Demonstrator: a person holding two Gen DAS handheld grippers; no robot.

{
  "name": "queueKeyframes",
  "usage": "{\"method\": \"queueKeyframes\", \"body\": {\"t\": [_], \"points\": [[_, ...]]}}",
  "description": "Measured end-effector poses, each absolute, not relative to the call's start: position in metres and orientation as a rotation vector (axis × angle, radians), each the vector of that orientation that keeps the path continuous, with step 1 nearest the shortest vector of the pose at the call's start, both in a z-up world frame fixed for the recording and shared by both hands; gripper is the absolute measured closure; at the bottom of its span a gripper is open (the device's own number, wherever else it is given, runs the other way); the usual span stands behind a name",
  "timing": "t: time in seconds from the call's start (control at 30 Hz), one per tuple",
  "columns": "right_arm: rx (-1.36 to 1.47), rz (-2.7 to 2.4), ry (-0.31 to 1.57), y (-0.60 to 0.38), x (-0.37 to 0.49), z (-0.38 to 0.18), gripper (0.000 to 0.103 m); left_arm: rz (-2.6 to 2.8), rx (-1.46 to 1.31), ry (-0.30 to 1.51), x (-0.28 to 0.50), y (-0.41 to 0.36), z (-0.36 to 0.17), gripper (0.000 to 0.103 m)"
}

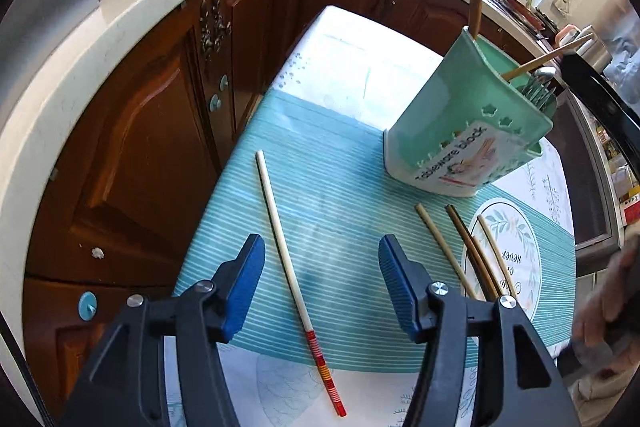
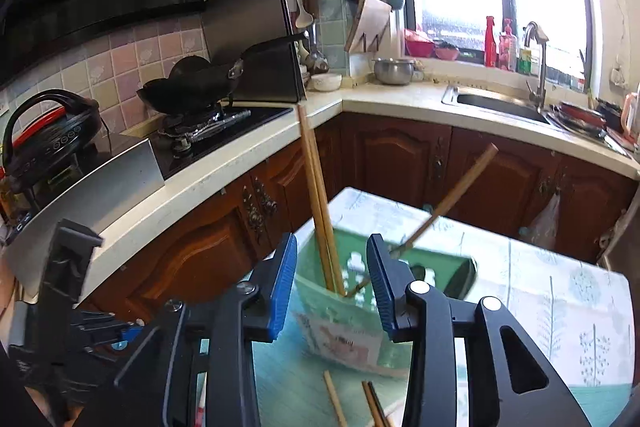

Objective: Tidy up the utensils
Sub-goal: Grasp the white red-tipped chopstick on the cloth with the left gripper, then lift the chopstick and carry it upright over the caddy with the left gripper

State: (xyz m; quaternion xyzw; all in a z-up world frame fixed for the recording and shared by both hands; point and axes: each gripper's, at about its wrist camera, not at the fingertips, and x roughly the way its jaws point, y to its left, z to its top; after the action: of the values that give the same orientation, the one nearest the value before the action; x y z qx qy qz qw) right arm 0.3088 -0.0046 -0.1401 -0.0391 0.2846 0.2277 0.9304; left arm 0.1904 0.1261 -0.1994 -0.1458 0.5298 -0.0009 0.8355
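A pale chopstick (image 1: 280,239) with a red-striped end lies on the teal striped tablecloth (image 1: 340,167). My left gripper (image 1: 322,251) hangs open above it, one blue finger on each side, touching nothing. Several bamboo chopsticks (image 1: 444,247) lie to the right of it. Behind them stands the green utensil holder (image 1: 460,131), with chopsticks and metal cutlery (image 1: 538,93) in it. In the right wrist view my right gripper (image 2: 332,247) is open just in front of the holder (image 2: 320,307). Two upright chopsticks (image 2: 314,187) show between its fingers, unpressed. Another chopstick (image 2: 460,187) leans right.
Brown cabinet doors (image 1: 160,131) and a pale L-shaped counter (image 2: 248,147) run close along the table's left and far sides. A stove with a black wok (image 2: 192,83) sits on the left, a sink (image 2: 500,103) on the right. A blurred hand (image 1: 604,303) is at the right edge.
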Motion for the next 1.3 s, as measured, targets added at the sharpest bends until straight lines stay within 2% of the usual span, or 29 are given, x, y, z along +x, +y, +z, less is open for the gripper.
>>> {"method": "queueKeyframes", "body": {"t": [0.3,0.53,0.77,1.0,1.1,1.17,1.3], "points": [[-0.11,0.415,0.777,-0.027,0.246,-0.178,0.066,0.049,-0.331,1.231,0.189,0.124,-0.226,0.046],[-0.116,0.416,0.936,-0.037,0.21,-0.224,0.067,0.053,-0.323,1.349,0.191,0.116,-0.247,0.068],[-0.079,0.435,0.978,-0.048,0.191,-0.249,0.068,0.113,-0.266,1.397,0.197,0.111,-0.254,0.078],[-0.014,0.447,0.989,-0.068,0.184,-0.261,0.07,0.152,-0.134,1.464,0.213,0.095,-0.257,0.079],[0.015,0.445,1.0,-0.078,0.181,-0.264,0.07,0.15,-0.136,1.501,0.22,0.093,-0.257,0.083],[0.027,0.438,1.004,-0.084,0.18,-0.266,0.07,0.141,-0.147,1.512,0.223,0.092,-0.257,0.097],[0.069,0.433,1.021,-0.101,0.178,-0.268,0.072,0.145,-0.158,1.489,0.222,0.094,-0.255,0.099]]}}
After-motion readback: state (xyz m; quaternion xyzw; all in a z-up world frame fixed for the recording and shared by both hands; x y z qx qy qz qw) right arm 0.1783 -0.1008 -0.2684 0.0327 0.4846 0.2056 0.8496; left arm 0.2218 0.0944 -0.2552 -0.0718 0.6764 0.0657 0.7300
